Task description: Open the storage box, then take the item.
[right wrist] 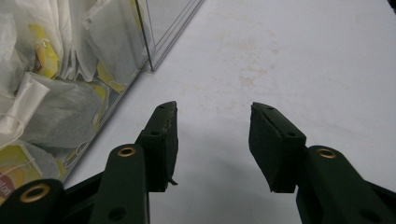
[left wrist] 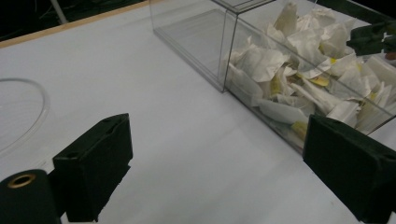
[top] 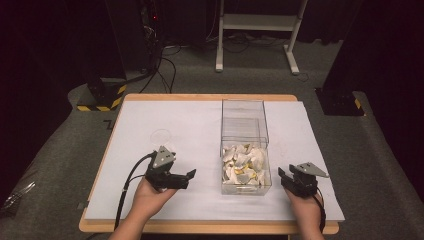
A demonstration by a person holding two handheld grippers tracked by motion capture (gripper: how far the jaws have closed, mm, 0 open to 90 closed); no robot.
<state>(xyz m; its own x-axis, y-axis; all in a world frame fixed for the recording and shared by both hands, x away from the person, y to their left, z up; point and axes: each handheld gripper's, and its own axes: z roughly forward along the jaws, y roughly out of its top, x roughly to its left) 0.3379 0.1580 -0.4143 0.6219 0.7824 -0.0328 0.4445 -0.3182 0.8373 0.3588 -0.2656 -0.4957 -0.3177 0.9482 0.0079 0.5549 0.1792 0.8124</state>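
Observation:
A clear plastic box [top: 244, 116] stands right of the table's middle, and its near compartment is full of white and yellow tea bags [top: 244, 166]. My left gripper [top: 187, 177] hovers left of the box, pointing at it. In the left gripper view, that gripper [left wrist: 219, 154] is wide open and holds nothing, with the tea bags [left wrist: 299, 60] ahead to the right. My right gripper [top: 286, 179] sits right of the box near the front edge. In the right gripper view, it [right wrist: 217, 130] is open over bare table, with the tea bags [right wrist: 51, 93] behind the box wall at left.
A clear round lid [top: 161, 136] lies on the white table top [top: 190, 120] behind the left gripper, and shows as a lid [left wrist: 23, 109] in the left gripper view. The box's far compartment is bare. The right gripper [left wrist: 373, 39] shows beyond the box.

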